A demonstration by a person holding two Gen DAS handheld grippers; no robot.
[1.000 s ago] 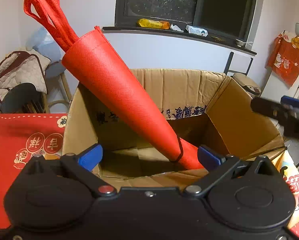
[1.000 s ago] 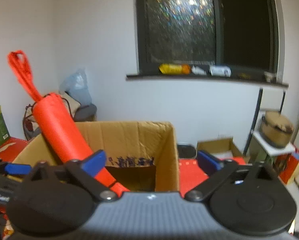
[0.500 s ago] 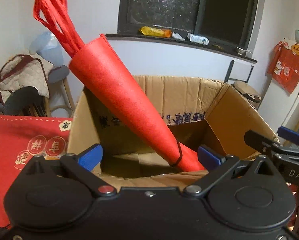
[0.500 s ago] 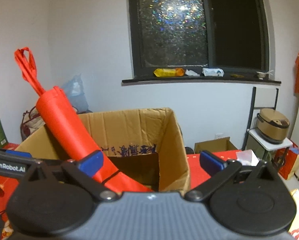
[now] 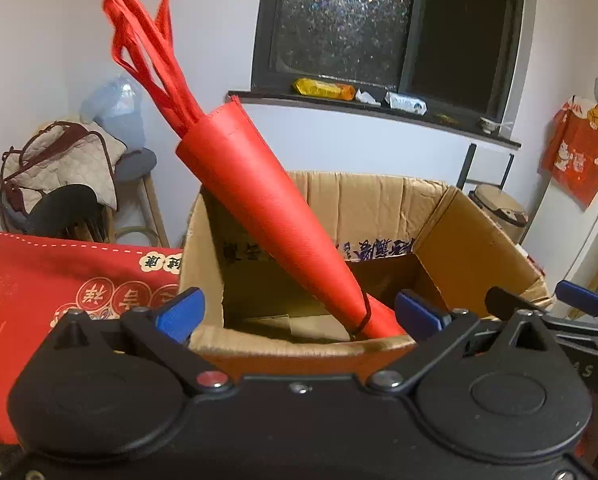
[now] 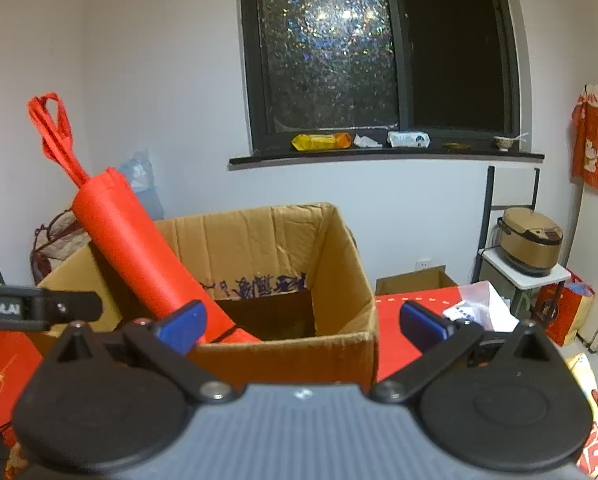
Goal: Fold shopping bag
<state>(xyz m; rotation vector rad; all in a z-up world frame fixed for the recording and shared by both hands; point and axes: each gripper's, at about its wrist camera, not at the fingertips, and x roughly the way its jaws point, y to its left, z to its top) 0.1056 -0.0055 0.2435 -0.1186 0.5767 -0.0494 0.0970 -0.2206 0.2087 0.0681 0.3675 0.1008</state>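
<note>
The left gripper [image 5: 297,314] is held wide open with nothing between its blue fingertips, just short of the near rim of the box [image 5: 379,208]. The right gripper [image 6: 301,322] is likewise spread wide and empty before the same box. The bag [image 5: 267,220], rolled into a red cone and bound by a black band [image 5: 362,322], is stood tilted in the box with its handles [image 5: 143,40] uppermost.

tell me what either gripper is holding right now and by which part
Nothing: both grippers are open and empty. The rolled red fabric shopping bag leans unheld in the cardboard box.
</note>
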